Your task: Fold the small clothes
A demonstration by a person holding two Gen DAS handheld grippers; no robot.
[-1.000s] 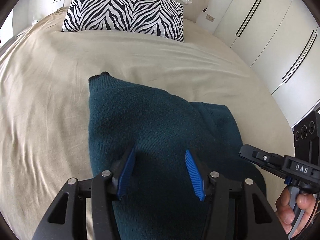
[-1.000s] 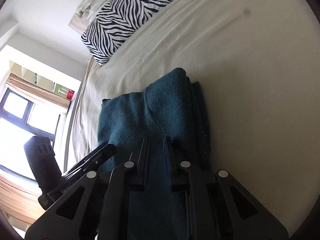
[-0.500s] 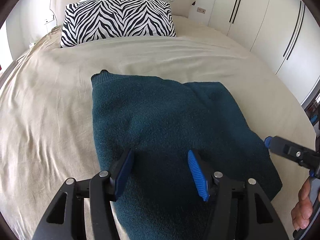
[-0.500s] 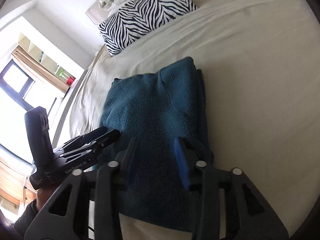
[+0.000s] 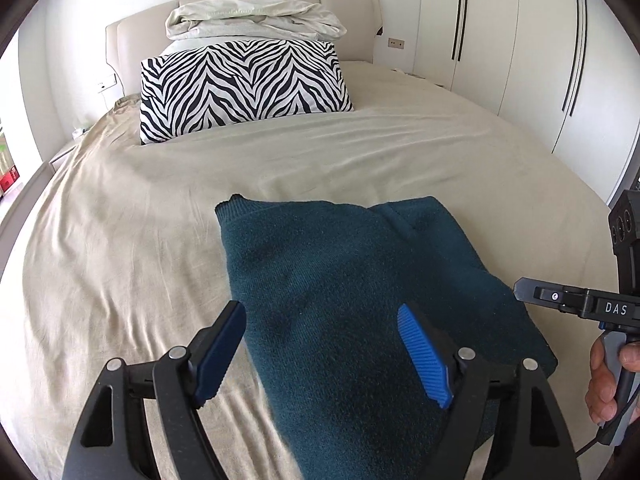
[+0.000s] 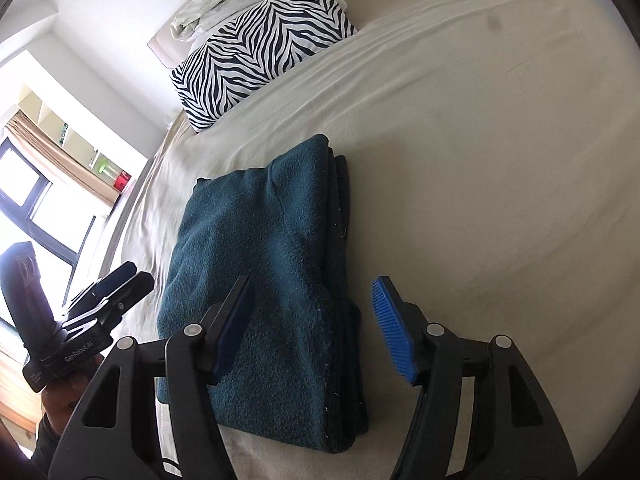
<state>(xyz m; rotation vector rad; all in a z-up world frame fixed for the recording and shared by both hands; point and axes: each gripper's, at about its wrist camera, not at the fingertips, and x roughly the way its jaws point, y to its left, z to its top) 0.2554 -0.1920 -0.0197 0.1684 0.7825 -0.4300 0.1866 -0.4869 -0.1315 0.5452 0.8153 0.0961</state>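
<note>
On the bed [image 5: 120, 240], near its foot end, the sweater [image 5: 360, 280] lies as a flat, layered rectangle, its stacked edges showing along one side in the right wrist view. Both grippers have let go and drawn back: the left gripper [image 5: 322, 354] hangs above the cloth with its jaws spread wide and nothing between them, and the right gripper [image 6: 316, 326] is just as wide and empty. A second ago the right one was pinched nearly closed over the fabric; half a second ago it was part open. Both cameras now see more of the bed and the pillow [image 5: 244, 88], so the tools have risen. I'd judge this fold finished and the piece ready to leave.
</note>
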